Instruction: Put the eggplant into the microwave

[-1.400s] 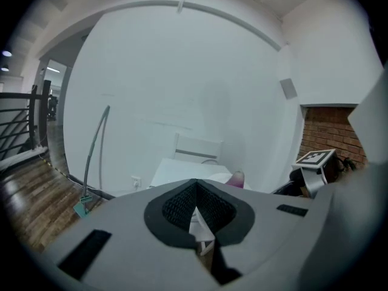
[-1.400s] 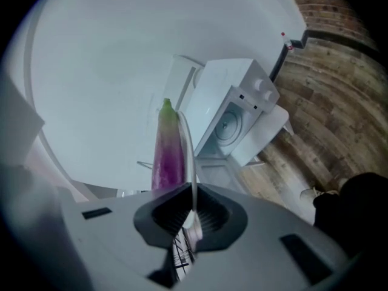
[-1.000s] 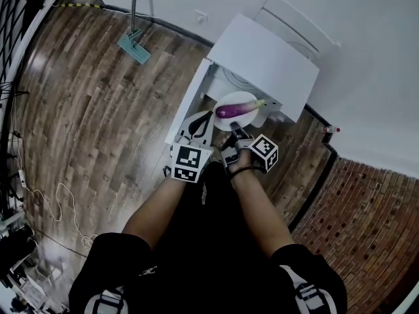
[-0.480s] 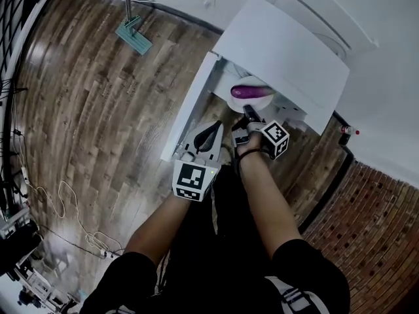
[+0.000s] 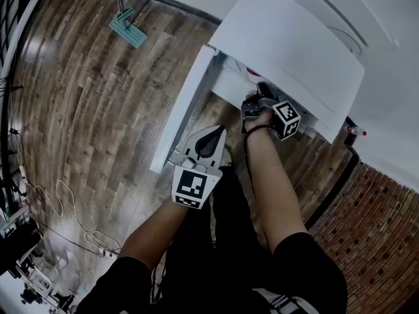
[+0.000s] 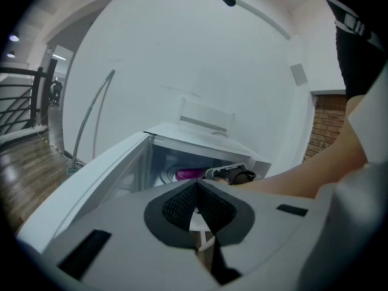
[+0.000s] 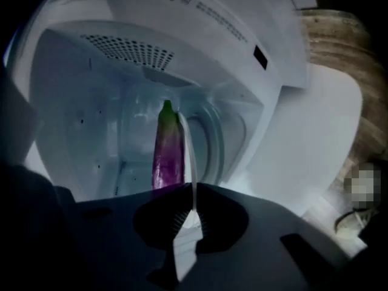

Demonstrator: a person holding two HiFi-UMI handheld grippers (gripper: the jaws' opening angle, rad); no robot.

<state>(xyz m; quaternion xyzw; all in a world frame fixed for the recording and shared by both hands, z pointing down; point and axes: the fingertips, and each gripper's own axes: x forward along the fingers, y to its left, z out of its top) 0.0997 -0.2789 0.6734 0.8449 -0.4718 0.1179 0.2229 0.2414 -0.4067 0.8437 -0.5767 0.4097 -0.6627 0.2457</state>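
Note:
A white microwave (image 5: pixel 288 38) stands on the wooden floor, its door (image 5: pixel 180 116) swung open to the left. My right gripper (image 5: pixel 262 97) reaches into the opening, shut on the rim of a white plate (image 7: pixel 189 156), which I see edge-on. On the plate lies the purple eggplant (image 7: pixel 168 147), green stem pointing into the cavity. Only a pink sliver of the eggplant (image 5: pixel 252 72) shows in the head view. My left gripper (image 5: pixel 206 142) hangs outside beside the door, shut and holding nothing. From the left gripper (image 6: pixel 197 190) I see the eggplant (image 6: pixel 189 174) inside and the right gripper (image 6: pixel 233 174) next to it.
A mop (image 5: pixel 127 26) leans at the wall to the back left. Cables (image 5: pixel 65 195) lie on the floor at the left. A small bottle (image 5: pixel 353 131) stands right of the microwave, by the brick surface (image 5: pixel 380 208). The perforated cavity ceiling (image 7: pixel 127 52) is close above the plate.
My right gripper has carried the plate with the eggplant forward and down, from in front of the microwave into its cavity. My left gripper has sunk lower beside the open door.

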